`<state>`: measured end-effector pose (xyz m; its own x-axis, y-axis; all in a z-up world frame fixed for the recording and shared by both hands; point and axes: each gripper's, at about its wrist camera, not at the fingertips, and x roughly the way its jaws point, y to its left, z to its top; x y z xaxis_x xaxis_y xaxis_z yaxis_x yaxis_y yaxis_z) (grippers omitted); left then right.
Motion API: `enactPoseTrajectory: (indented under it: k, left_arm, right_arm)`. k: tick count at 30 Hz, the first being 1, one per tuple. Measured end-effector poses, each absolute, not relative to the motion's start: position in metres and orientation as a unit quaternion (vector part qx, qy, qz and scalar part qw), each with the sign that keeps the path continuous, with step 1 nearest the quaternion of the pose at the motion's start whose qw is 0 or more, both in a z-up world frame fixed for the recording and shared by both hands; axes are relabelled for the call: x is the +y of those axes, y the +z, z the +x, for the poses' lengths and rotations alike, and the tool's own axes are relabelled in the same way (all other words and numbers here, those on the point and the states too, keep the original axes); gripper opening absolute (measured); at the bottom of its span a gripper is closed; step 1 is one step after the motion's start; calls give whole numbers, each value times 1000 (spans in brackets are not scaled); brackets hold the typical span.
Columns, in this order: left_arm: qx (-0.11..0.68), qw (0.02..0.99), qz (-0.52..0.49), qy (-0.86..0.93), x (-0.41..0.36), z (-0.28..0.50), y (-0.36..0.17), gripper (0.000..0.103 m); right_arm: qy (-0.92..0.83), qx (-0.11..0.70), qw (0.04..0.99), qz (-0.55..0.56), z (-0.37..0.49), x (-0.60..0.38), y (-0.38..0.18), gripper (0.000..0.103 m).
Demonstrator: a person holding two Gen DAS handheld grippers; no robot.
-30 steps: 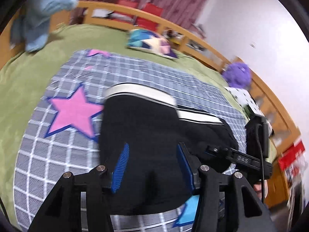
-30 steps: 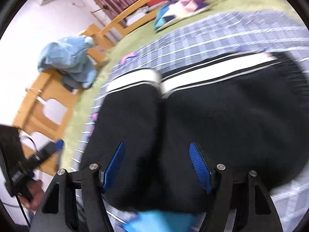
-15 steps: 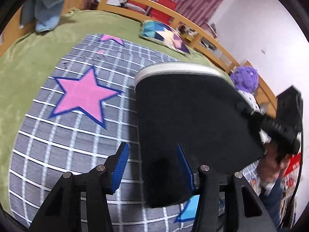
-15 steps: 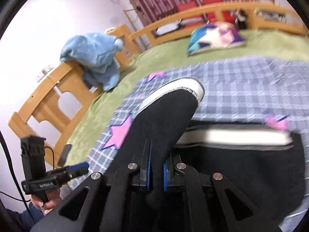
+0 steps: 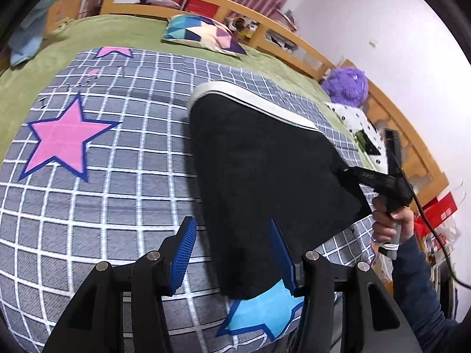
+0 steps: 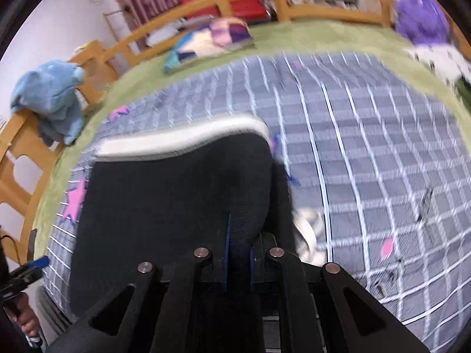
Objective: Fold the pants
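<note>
Left gripper (image 5: 232, 253): jaws spread wide apart; blue ribbed pads on the inner faces. Low over the blanket at the near edge. The near corner of the pants lies between the two fingers, close against the right one; the left finger stands clear of the cloth. Nothing clamped.

Right gripper (image 6: 238, 257): jaws drawn together on a fold of the black cloth, which bulges up between the blue pads. In the left wrist view it (image 5: 374, 178) grips the right-hand corner of the pants, held by a hand (image 5: 390, 223) in a dark sleeve.

Pants (image 5: 265, 164): black, with a white band (image 5: 253, 103) along the far edge. Folded into a broad slab on the blanket, right corner raised in the closed gripper. In the right wrist view they (image 6: 164, 206) fill the near left of the frame; a pale cord end (image 6: 307, 229) lies just beside them.

Blanket (image 5: 117, 176): grey with white grid lines, pink stars (image 5: 64, 138) and a light blue star (image 5: 265, 311) partly under the pants' near corner.

Green bedcover (image 5: 97, 35): beneath and around the blanket.

Pillow (image 5: 203, 33): multicoloured triangles, beyond the blanket's far edge.

Purple plush toy (image 5: 347, 85): far right, near the rail.

Wooden bed rail (image 5: 235, 3): runs round the far side.

Blue cloth (image 6: 50, 97): draped over the rail, far left.
</note>
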<state>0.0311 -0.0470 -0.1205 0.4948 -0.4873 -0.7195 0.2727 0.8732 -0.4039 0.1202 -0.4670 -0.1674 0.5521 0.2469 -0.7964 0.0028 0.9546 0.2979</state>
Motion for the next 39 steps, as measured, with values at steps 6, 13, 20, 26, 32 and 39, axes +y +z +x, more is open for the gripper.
enactPoseTrajectory:
  k: [6, 13, 20, 26, 32, 39]
  left_arm:
    - [431, 871, -82, -222, -71, 35, -104, 49]
    - [458, 856, -40, -237, -107, 31, -146, 49]
    - [469, 851, -7, -239, -110, 33, -159, 50]
    - [459, 853, -99, -230, -71, 74, -138, 52]
    - [491, 829, -131, -234, -67, 127, -159, 59]
    - [524, 791, -176, -263, -65, 153, -205, 63]
  right_arm:
    - [30, 443, 880, 167, 94, -486, -153, 28]
    - [81, 405, 902, 127, 36, -462, -149, 29]
    - [68, 445, 886, 112, 43, -455, -191, 28]
    - [64, 425, 897, 99, 63, -463, -153, 52]
    - [63, 468, 869, 147, 124, -477, -179, 59]
    - [93, 505, 839, 181, 155, -490, -219, 77]
